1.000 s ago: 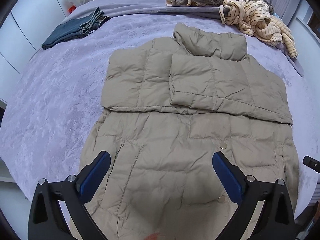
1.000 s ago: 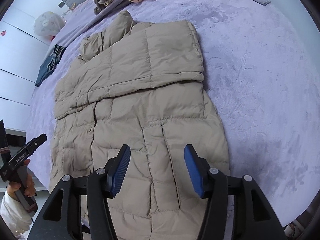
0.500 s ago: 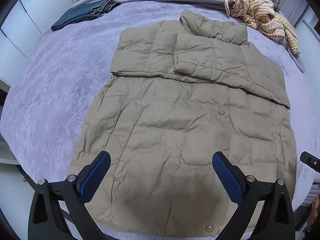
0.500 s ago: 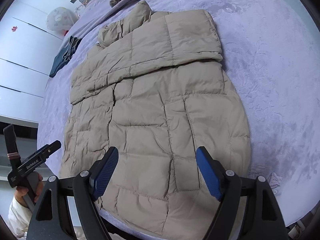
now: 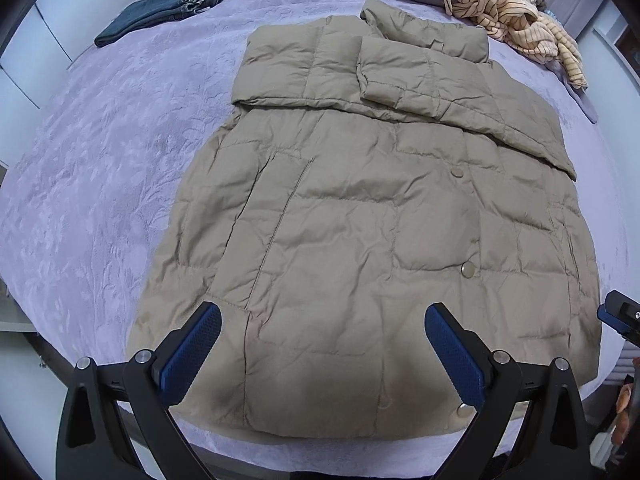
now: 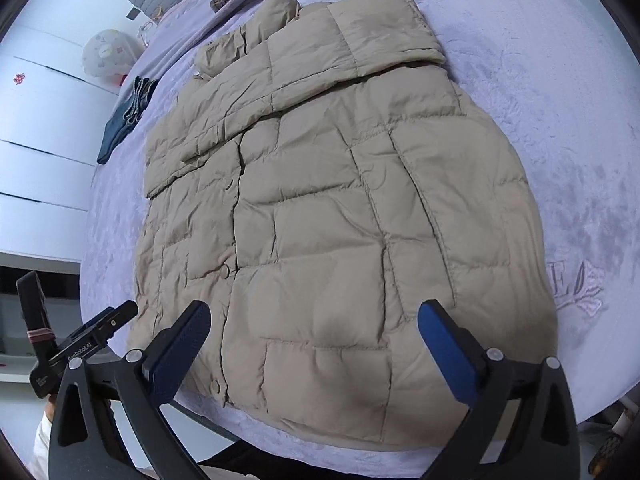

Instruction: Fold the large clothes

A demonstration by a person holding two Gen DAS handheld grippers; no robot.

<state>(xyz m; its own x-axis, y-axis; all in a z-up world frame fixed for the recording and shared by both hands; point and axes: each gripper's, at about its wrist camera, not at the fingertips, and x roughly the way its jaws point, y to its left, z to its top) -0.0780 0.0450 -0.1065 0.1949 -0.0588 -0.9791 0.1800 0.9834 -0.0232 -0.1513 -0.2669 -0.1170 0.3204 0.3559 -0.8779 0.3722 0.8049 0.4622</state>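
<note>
Left gripper spread wide, nothing between pads, hovering over hem of tan puffer jacket. Right gripper jaws just been opening, now at full spread, empty, above same hem. Jacket flat on lilac bedspread, sleeves folded across chest, collar far end, hem at near bed edge. Folded jeans far left, striped clothes heap far right, both well apart from jacket. White cabinet fronts along left. Bare bedspread on both sides of jacket.

One jacket, two tongs (both wide)
</note>
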